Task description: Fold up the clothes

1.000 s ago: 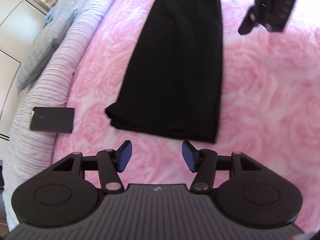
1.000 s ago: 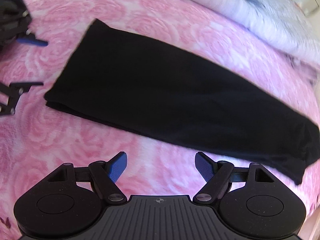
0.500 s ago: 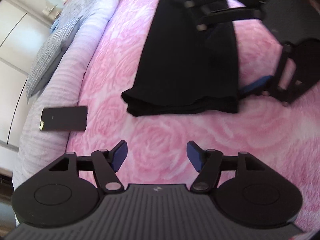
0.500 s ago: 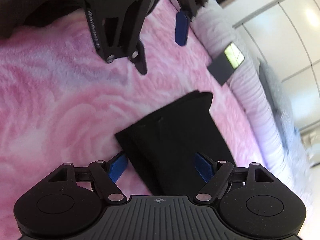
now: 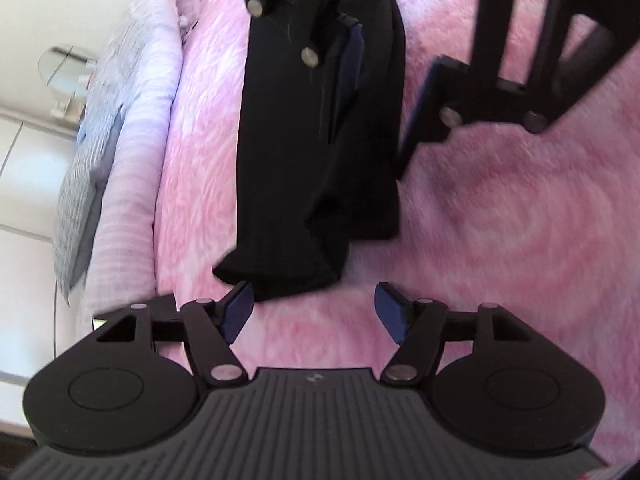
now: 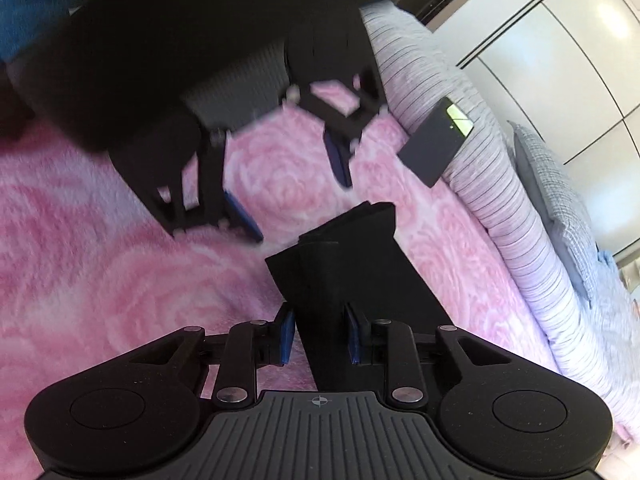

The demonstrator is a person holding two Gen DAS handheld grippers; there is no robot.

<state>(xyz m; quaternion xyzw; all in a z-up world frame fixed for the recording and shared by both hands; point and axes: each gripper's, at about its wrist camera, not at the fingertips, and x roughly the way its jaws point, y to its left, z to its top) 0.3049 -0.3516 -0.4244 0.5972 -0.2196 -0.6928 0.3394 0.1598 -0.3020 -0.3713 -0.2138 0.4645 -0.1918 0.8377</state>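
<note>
Black garment [image 5: 288, 152]: folded into a long narrow strip, lying on the pink rose-patterned blanket [image 5: 500, 240]. In the left wrist view it runs from top centre of the frame down to just above the camera's own fingers; its near end is blunt, layered, with a second flap stepped beside it on the right. In the right wrist view the same black garment [image 6: 352, 264] rises from bottom centre toward mid-frame, its far end showing stacked edges.

Right gripper [image 6: 320, 338]: blue pads drawn in close on either side of the cloth, both touching it, so it is pinching a raised fold of the garment. Seen from the left wrist view, the right gripper [image 5: 384, 92] comes in from the top, one blue pad over the cloth, the other at the garment's right edge above the blanket.

Left gripper [image 5: 314, 308]: fingers spread wide, nothing between them. Its left pad sits at the garment's near corner; contact cannot be told through the blur. The right pad is over bare blanket. From the right wrist view the left gripper [image 6: 288, 188] fills the upper left, blurred, pads apart, hovering over pink blanket beyond the garment's far end. A blue sleeve [image 6: 40, 8] shows at the top left corner.

Surroundings: a dark phone [image 6: 436, 148] with a lit corner rests on the striped lilac bed edge [image 6: 500, 208], right of centre. A grey checked pillow [image 6: 560, 200] lies beyond, with white wardrobe doors [image 6: 560, 60] at upper right.
</note>
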